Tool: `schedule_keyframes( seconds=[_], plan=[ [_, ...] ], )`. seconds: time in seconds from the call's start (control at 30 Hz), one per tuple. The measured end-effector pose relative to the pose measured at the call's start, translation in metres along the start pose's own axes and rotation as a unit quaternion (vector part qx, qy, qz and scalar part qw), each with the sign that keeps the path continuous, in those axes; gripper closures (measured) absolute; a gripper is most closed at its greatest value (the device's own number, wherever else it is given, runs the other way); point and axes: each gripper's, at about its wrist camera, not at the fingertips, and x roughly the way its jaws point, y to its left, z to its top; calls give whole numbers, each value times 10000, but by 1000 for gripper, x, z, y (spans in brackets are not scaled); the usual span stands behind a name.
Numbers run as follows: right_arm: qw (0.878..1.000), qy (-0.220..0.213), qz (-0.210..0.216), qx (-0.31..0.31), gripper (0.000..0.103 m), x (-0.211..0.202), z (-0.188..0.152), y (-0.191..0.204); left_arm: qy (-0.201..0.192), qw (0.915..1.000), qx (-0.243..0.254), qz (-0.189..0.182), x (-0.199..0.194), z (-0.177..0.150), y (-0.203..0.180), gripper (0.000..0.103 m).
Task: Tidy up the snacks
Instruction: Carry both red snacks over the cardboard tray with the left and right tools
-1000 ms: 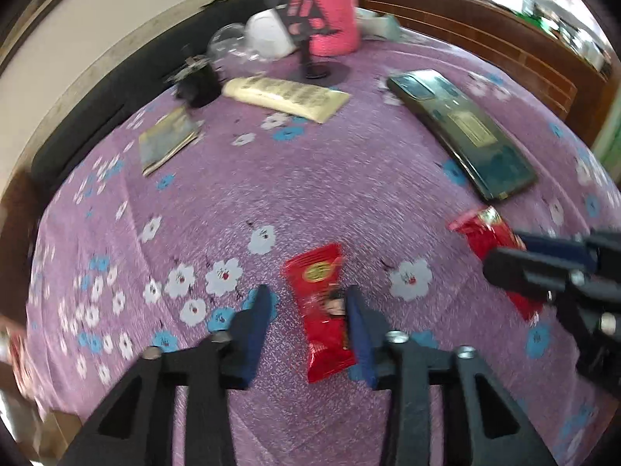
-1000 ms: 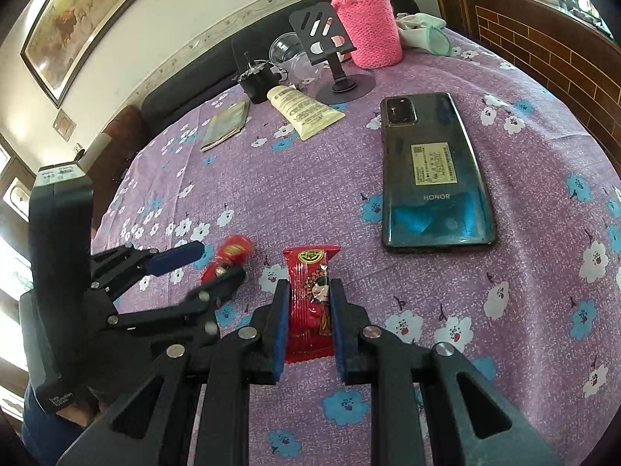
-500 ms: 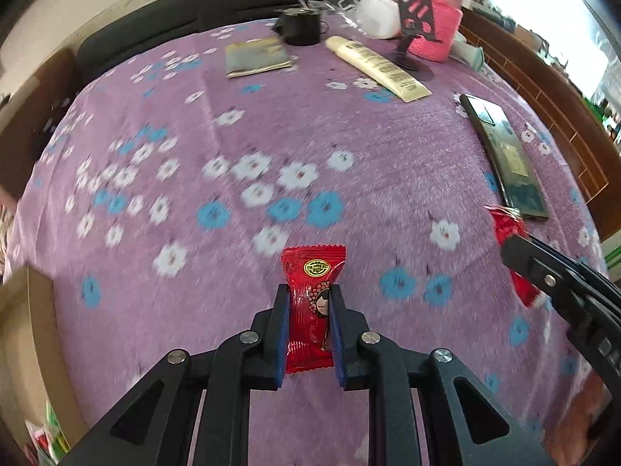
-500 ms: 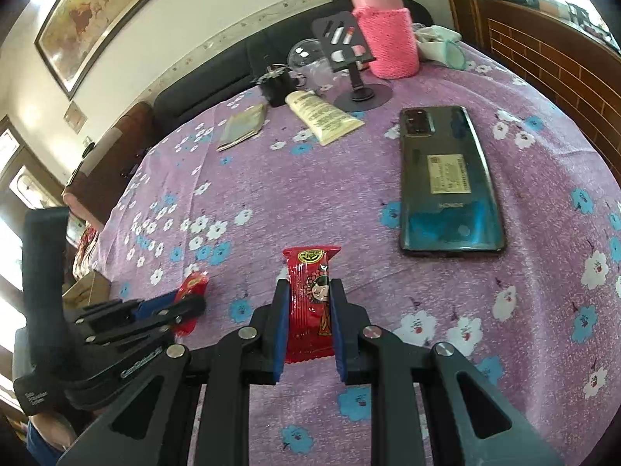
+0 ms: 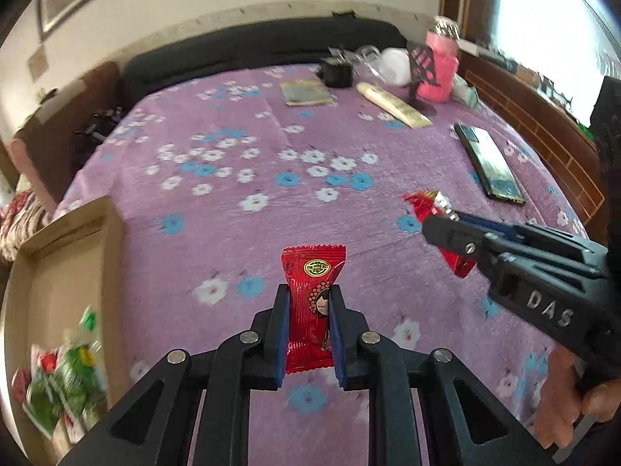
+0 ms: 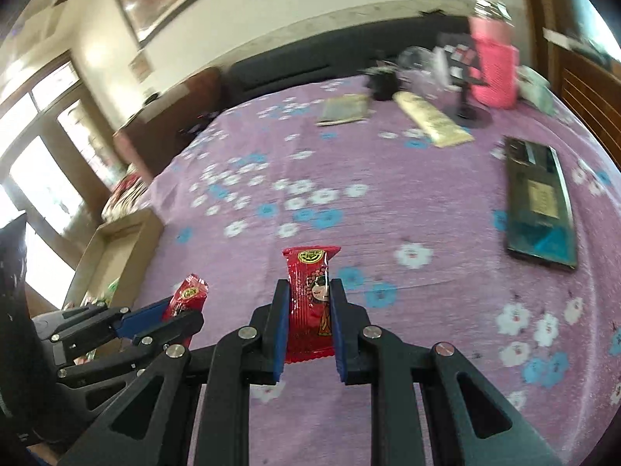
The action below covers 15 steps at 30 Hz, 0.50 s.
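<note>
Purple floral surface (image 5: 240, 202), cardboard box (image 5: 66, 256) at its left edge. Left tongs (image 5: 308, 322) have just closed on a red candy packet (image 5: 312, 303), which lay flat a second ago, now lifted. Right tongs (image 6: 308, 322) pinch a second red candy packet (image 6: 310, 303). Two candies, both in the air; box looks like the next stop. One phone (image 6: 539, 202), one cream tube (image 6: 431, 122).

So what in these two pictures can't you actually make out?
- Cardboard box, left wrist view: the frame edge cuts it off and the green packets inside are blurred, so no count.
- Same box, right wrist view: the left claw covers most of it.
- Phone label, right wrist view: blurred, unreadable.
- Clutter beside the pink sleeved bottle, both views: small, smeared, overlapping.
- Right claw's red snack, left wrist view: mostly hidden by the claw.
</note>
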Motion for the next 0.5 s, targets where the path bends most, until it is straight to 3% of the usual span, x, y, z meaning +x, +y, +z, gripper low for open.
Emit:
schedule_keyframes(
  seconds=[0.33, 0.5],
  plan=[
    [9929, -187, 585, -1016, 84, -12, -20, 57, -573, 9978, -163, 277, -44, -29, 32, 85],
    [9918, -129, 515, -1165, 84, -6, -23, 64, -819, 9957, -269, 332, -68, -39, 51, 85]
  ],
)
